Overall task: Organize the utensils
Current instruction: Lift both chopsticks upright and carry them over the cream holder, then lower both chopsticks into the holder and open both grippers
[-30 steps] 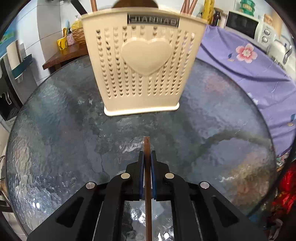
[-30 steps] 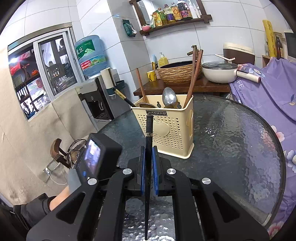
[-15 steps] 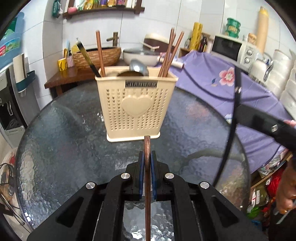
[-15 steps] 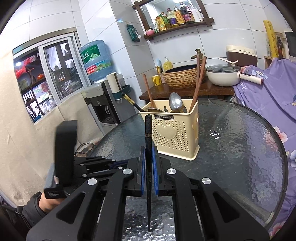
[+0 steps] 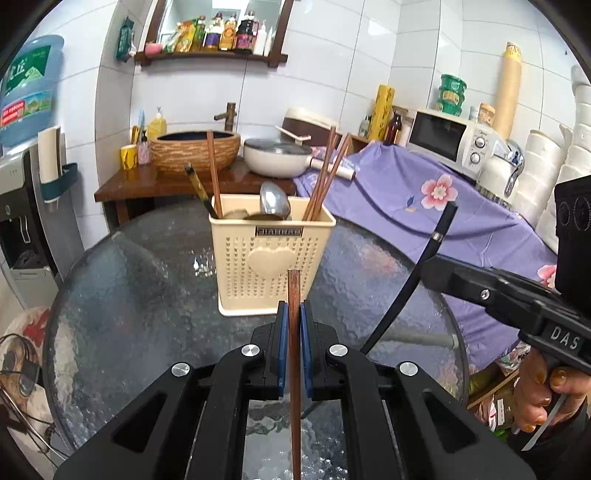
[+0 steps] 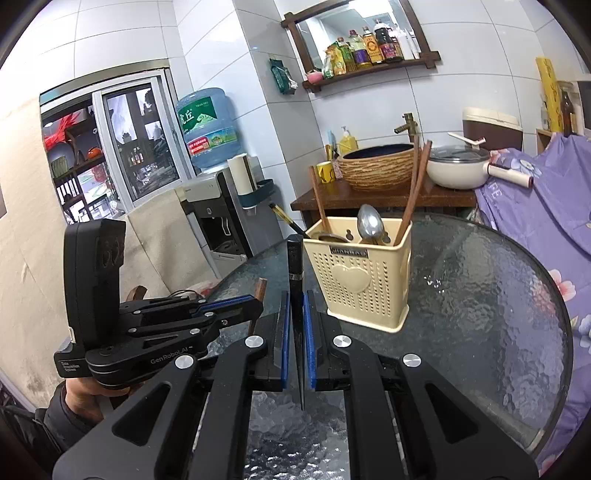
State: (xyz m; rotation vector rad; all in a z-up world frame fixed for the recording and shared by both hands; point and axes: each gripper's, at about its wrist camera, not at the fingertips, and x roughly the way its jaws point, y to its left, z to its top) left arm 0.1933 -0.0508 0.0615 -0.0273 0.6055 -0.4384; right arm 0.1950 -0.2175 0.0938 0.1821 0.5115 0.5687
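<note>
Glass table (image 5: 147, 288) in tiled kitchen, cream holder (image 5: 271, 254) central, left jaws clamping brown chopstick (image 5: 294, 332), right jaws black chopstick (image 6: 296, 295)

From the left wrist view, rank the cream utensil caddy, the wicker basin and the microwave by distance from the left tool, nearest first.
From the left tool:
1. Cream utensil caddy, straight ahead on the glass table.
2. Wicker basin, behind the caddy, left, on the wooden stand.
3. Microwave, far right, against the wall.

It is a home kitchen. White wall tiles back a shelf of sauce bottles (image 5: 221, 35), a microwave (image 5: 448, 138) and a basin (image 5: 195, 149). A water dispenser (image 6: 218, 206) stands nearby.
</note>
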